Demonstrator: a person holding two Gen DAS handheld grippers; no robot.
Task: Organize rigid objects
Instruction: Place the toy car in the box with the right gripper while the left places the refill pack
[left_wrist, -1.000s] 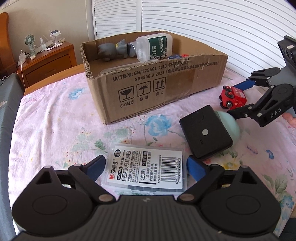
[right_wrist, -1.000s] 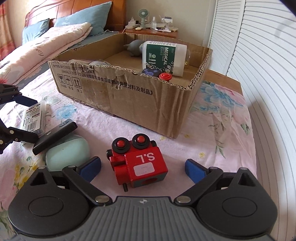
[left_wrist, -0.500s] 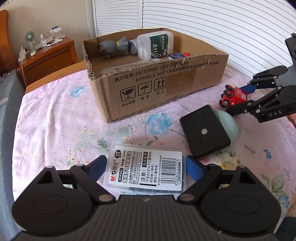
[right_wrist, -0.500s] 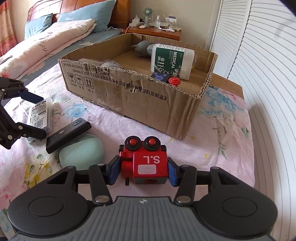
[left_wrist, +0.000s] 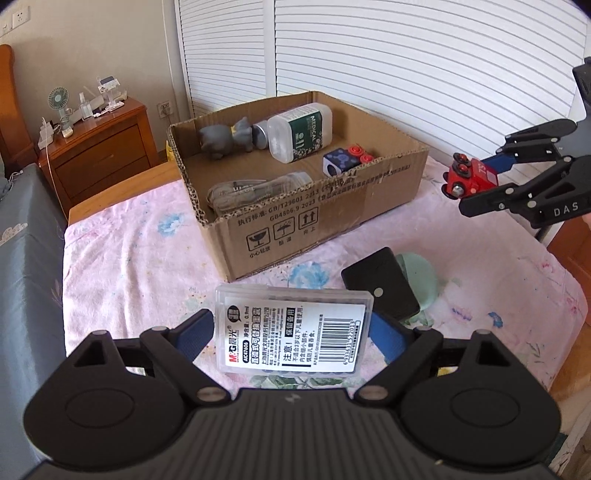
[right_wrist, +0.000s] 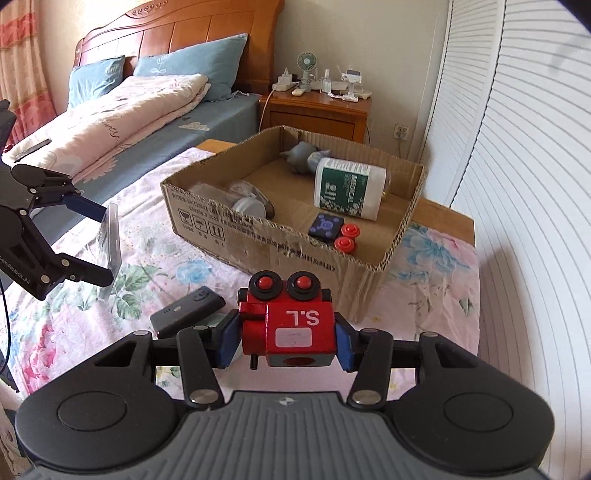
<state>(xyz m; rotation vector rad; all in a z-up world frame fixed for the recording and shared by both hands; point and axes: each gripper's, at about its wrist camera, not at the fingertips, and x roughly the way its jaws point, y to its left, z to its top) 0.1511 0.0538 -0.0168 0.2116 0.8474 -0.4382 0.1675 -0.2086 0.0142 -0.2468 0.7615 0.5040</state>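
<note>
My left gripper (left_wrist: 291, 334) is shut on a clear plastic case with a barcode label (left_wrist: 295, 332) and holds it above the bed; the case also shows edge-on in the right wrist view (right_wrist: 110, 247). My right gripper (right_wrist: 286, 341) is shut on a red toy train block marked S.L (right_wrist: 291, 325), lifted off the bed; it also shows in the left wrist view (left_wrist: 469, 177). The open cardboard box (left_wrist: 314, 221) stands beyond both, holding a grey figure (left_wrist: 225, 138), a medical bottle (left_wrist: 299, 131) and a blue block (left_wrist: 340, 162).
A black device (left_wrist: 380, 282) lies on a mint-green case (left_wrist: 421, 277) on the floral sheet in front of the box. A wooden nightstand (left_wrist: 99, 155) with a small fan stands behind. Louvered doors line the far side. The bed edge is at the right.
Both grippers have risen off the bed with their objects. The right gripper closed on the red train block about half a second ago and lifted it; the left lifted the clear case.
</note>
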